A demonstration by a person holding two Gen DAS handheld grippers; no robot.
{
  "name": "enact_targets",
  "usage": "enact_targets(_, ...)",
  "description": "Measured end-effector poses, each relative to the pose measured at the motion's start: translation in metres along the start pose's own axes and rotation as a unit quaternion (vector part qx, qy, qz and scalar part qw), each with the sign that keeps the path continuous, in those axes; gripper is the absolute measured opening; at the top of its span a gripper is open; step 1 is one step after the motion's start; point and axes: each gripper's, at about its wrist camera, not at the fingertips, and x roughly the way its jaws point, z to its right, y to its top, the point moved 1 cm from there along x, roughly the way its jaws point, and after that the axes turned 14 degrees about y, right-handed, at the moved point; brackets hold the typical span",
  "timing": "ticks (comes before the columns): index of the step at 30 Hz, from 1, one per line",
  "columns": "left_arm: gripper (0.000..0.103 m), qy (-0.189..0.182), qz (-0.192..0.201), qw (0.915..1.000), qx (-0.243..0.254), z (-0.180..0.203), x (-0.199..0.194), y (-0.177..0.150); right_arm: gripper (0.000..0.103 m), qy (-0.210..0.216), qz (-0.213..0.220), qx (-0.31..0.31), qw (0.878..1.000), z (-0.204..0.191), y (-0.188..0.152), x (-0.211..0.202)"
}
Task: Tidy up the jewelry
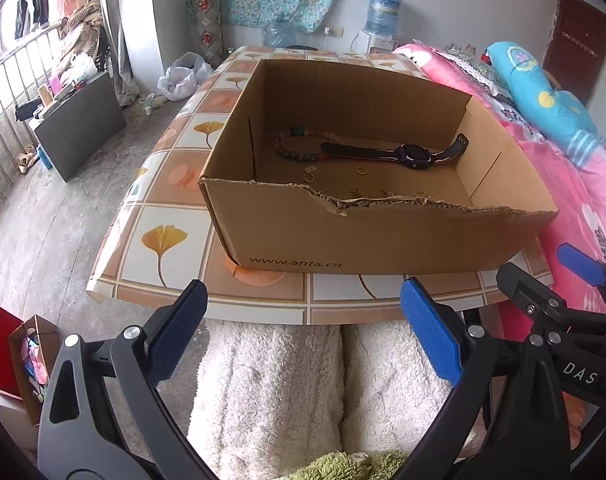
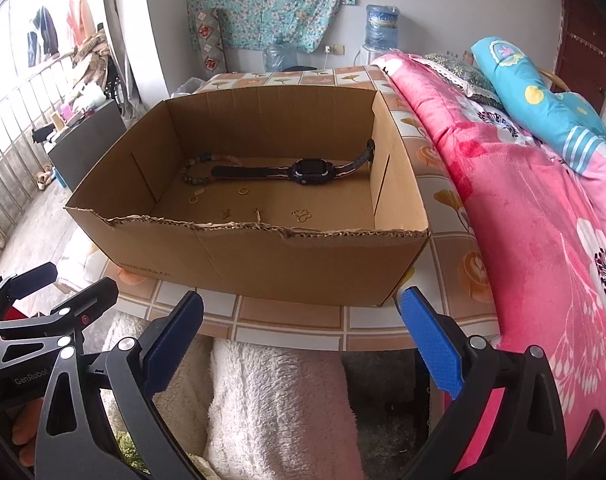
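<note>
Both wrist views look steeply down from the near bench edge, left one further left; both share the open brown cardboard box (image 1: pixel 383 236) (image 2: pixel 263 264).

Cardboard box (image 2: pixel 239 256): open-topped, brown, near rim torn and ragged, standing upright. All jewelry lies on its floor. Beaded bracelet (image 2: pixel 195 168): multicoloured beads, flat, at far left. Watch (image 2: pixel 309 170): dark strap laid out lengthwise along the far side, face up, one strap end overlapping the bracelet, the other curling up against the right wall. Two gold rings (image 2: pixel 243 191) lie apart, nearer the middle. Three small gold pieces (image 2: pixel 301 214) sit in a row just behind the torn rim; form unclear.
</note>
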Motion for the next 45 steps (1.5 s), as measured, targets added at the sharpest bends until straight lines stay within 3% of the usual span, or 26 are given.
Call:
enact_targets(14, 0.093, 0.026, 0.0, 0.9996, 0.011, 0.0097, -0.0043, 0.0051, 0.096, -0.013, 0.005, 0.005, 1.0, 0.004, -0.0003, -0.0022)
enact_targets(45, 0.093, 0.025, -0.015, 0.9996, 0.004, 0.0012, 0.0046, 0.0062, 0.096, -0.012, -0.009, 0.008, 1.0, -0.0018, 0.0037, 0.0075)
